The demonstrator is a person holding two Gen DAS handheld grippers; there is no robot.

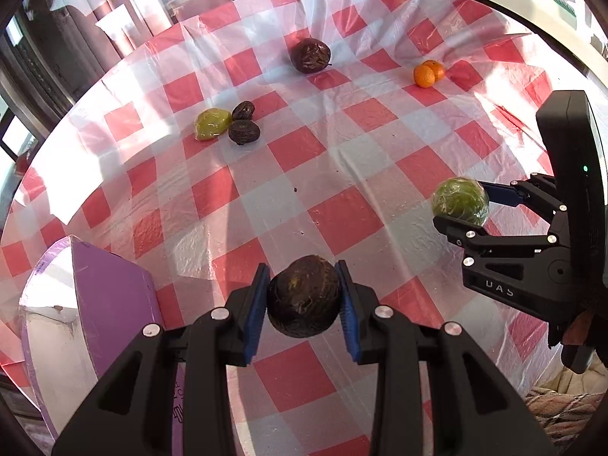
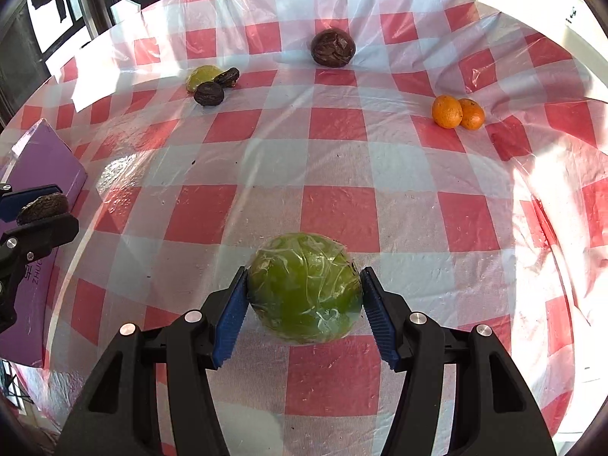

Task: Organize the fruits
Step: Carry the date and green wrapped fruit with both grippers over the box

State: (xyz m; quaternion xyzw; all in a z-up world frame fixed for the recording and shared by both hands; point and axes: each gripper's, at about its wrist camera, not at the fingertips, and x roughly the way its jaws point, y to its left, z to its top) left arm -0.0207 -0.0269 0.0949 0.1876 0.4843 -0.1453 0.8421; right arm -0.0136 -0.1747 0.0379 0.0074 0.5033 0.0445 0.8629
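Fruits lie scattered on the red-checked tablecloth. Right gripper clamps a plastic-wrapped green fruit between blue pads, lifted off the cloth; "UAS" shows mirrored on its body. Left gripper pinches a dark wrinkled fruit beside the purple box, lettered "ZHU". Farther off sit a dark wrapped fruit and two small oranges.

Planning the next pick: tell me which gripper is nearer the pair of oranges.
Right. The right gripper, shut on a green fruit, is on the oranges' side of the table; the left gripper, holding a dark fruit, is farther, beside the purple box.
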